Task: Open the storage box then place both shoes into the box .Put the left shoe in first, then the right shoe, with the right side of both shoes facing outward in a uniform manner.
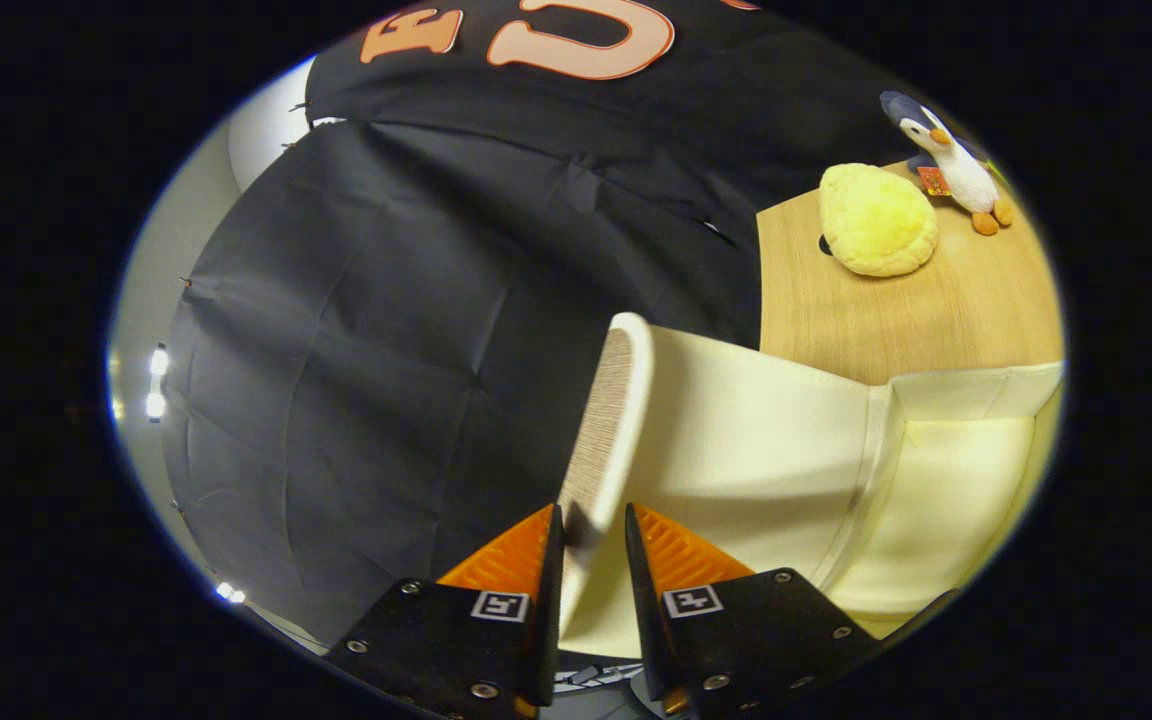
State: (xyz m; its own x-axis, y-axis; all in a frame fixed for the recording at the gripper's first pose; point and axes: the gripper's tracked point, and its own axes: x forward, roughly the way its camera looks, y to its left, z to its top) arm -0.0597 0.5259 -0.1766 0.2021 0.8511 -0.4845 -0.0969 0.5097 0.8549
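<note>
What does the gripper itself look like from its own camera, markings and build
The gripper has two wedge-shaped fingers with ribbed faces that taper toward their tips. Each finger sits on a flat black mounting plate fixed with small silver screws, and each plate carries a small square black-and-white tag marker. No cables are visible on it.

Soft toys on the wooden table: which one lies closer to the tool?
The round yellow plush is closer; the penguin toy stands behind it. The tool grips the shoe.

The gripper [593,535] is held level, its jaws drawn narrowly together, pinching something between them.
</note>
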